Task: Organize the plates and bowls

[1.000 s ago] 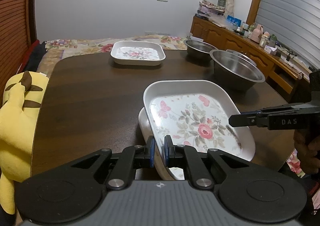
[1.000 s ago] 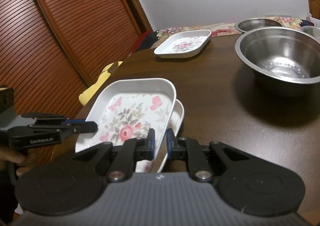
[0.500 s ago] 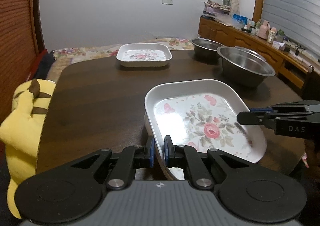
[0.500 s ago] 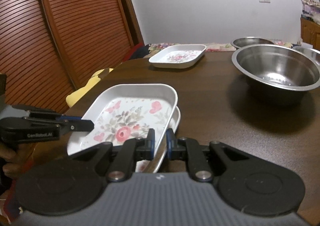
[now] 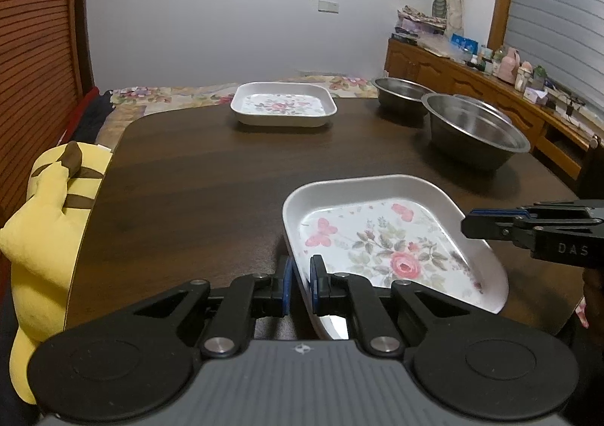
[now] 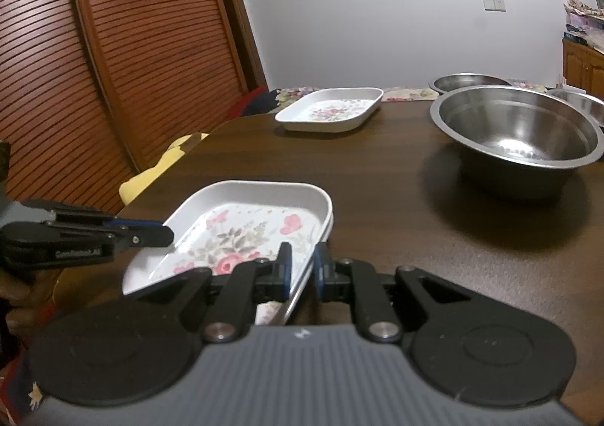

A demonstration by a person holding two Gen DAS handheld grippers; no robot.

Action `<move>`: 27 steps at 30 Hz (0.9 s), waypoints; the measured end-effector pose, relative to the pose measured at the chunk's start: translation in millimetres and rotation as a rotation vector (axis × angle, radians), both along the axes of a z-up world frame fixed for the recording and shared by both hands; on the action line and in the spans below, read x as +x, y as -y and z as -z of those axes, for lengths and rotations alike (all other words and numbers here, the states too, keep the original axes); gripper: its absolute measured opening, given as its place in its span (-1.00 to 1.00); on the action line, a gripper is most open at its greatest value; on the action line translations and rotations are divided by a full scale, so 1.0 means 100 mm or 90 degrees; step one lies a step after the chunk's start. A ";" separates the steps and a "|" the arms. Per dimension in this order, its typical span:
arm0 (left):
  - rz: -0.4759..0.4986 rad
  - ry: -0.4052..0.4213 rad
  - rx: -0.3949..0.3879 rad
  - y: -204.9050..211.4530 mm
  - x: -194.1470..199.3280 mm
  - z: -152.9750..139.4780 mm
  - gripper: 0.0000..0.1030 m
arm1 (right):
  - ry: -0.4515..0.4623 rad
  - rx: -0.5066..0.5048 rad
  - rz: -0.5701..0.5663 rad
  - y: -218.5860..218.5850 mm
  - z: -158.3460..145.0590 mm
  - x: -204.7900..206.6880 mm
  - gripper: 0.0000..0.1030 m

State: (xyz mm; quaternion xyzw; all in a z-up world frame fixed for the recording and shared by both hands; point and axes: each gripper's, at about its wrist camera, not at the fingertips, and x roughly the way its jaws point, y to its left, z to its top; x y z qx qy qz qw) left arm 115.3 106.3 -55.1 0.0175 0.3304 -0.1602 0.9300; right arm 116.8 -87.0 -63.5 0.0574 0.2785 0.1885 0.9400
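A white floral plate (image 5: pixel 381 237) sits at the near edge of the dark wooden table (image 5: pixel 196 177), nested on a second plate whose rim shows beneath it in the right wrist view (image 6: pixel 328 228). My left gripper (image 5: pixel 302 282) is shut on its left rim. My right gripper (image 6: pixel 302 267) is shut on its right rim; the plate (image 6: pixel 245 233) shows there too. Another floral plate (image 5: pixel 283 103) lies at the far side. Steel bowls (image 5: pixel 472 131) stand at the right.
A yellow plush toy (image 5: pixel 45 222) lies off the table's left edge. A wooden louvred door (image 6: pixel 113 67) stands at the left. A cluttered sideboard (image 5: pixel 490 79) runs along the right wall. A smaller steel bowl (image 5: pixel 402 92) stands far right.
The held plate has settled level onto the one under it, so the lower plate's rim hardly shows now. Both grippers have stayed shut on its rims.
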 end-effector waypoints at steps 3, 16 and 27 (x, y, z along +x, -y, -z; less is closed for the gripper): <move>-0.010 0.007 -0.010 -0.02 -0.02 -0.10 -0.66 | 0.006 -0.002 0.007 0.03 -0.10 -0.06 -0.72; -0.014 0.105 -0.056 -0.01 -0.10 -0.90 0.20 | 0.076 -0.019 0.021 0.32 -0.97 -0.20 -0.72; -0.014 0.136 -0.025 0.05 0.07 -1.13 0.32 | 0.065 -0.006 0.034 0.40 -1.21 0.14 -0.53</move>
